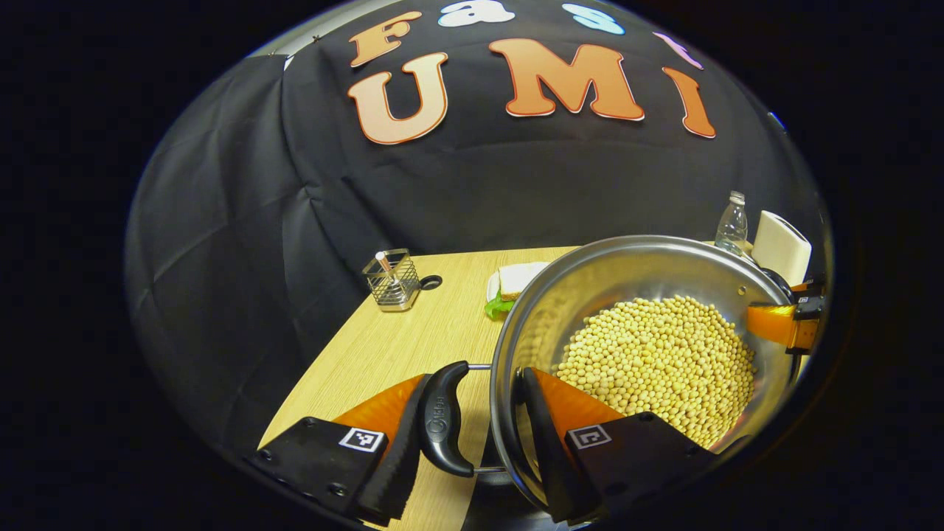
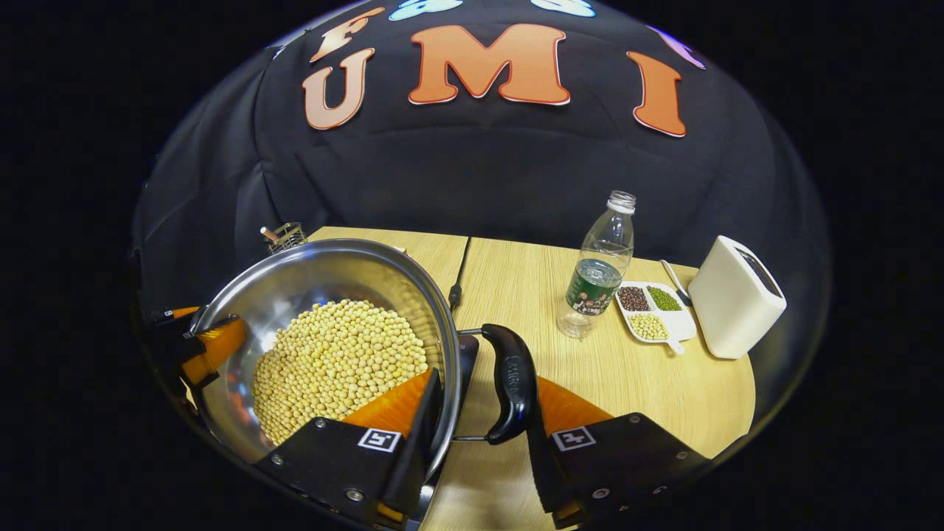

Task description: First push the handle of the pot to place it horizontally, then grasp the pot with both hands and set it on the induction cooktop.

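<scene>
A steel pot (image 1: 590, 295) filled with yellow soybeans (image 2: 332, 361) takes up the near part of both views. My left gripper (image 1: 478, 377) is shut on the pot's black side handle (image 1: 446, 420), one finger outside the handle and the other inside the rim. At the opposite side my right gripper (image 2: 483, 394) is shut the same way on the other black handle (image 2: 512, 383). Each gripper also shows orange across the pot in the other's view: right gripper (image 1: 782, 324), left gripper (image 2: 199, 343). A black slab, apparently the induction cooktop (image 2: 468, 354), lies right under the pot; I cannot tell whether they touch.
On the wooden table (image 2: 649, 383) stand a plastic bottle (image 2: 601, 269), a white tray of sorted beans (image 2: 653, 310) and a white box-shaped appliance (image 2: 737, 299). A wire basket (image 1: 393, 280) and a sandwich on a plate (image 1: 516, 280) sit at the far side.
</scene>
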Tool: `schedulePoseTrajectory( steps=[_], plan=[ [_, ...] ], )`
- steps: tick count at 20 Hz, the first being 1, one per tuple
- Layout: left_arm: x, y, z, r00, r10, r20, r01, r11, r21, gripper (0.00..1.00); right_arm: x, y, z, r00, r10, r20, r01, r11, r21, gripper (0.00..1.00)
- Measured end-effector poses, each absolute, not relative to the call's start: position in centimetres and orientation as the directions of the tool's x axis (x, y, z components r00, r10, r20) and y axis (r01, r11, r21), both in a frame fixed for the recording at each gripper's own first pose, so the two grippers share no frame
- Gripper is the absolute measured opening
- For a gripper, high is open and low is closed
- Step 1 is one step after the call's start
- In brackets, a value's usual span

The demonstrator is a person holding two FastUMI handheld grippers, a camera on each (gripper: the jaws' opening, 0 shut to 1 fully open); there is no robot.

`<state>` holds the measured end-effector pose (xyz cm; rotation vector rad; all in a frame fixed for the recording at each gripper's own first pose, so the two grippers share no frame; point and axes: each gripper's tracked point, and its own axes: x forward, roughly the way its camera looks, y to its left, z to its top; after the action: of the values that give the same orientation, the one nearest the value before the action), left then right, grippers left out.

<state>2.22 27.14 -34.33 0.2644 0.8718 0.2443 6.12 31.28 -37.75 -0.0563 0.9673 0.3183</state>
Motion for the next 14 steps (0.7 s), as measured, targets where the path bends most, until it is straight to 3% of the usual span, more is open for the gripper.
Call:
schedulePoseTrajectory(
  steps=[3,4,7,12,14],
  plan=[
    [2.0,27.6,-35.2,0.613,0.317,-0.724,-0.109,0.941,0.319,0.76,6.1,31.6,-38.4,0.523,0.237,-0.819,-0.293,0.952,0.088,0.56],
    [1.9,27.7,-35.5,0.611,0.319,-0.725,-0.112,0.941,0.319,0.76,6.1,31.7,-38.6,0.522,0.236,-0.820,-0.292,0.952,0.088,0.60],
    [2.0,28.1,-35.7,0.607,0.324,-0.726,-0.115,0.939,0.323,0.76,5.9,32.0,-39.4,0.511,0.238,-0.826,-0.289,0.952,0.096,0.56],
    [1.8,28.2,-36.8,0.595,0.324,-0.736,-0.123,0.941,0.314,0.73,6.0,32.2,-40.7,0.500,0.232,-0.835,-0.285,0.954,0.094,0.60],
    [2.1,28.1,-37.0,0.597,0.326,-0.733,-0.124,0.940,0.317,0.76,6.0,32.4,-40.8,0.492,0.235,-0.838,-0.279,0.955,0.103,0.60]
  ],
)
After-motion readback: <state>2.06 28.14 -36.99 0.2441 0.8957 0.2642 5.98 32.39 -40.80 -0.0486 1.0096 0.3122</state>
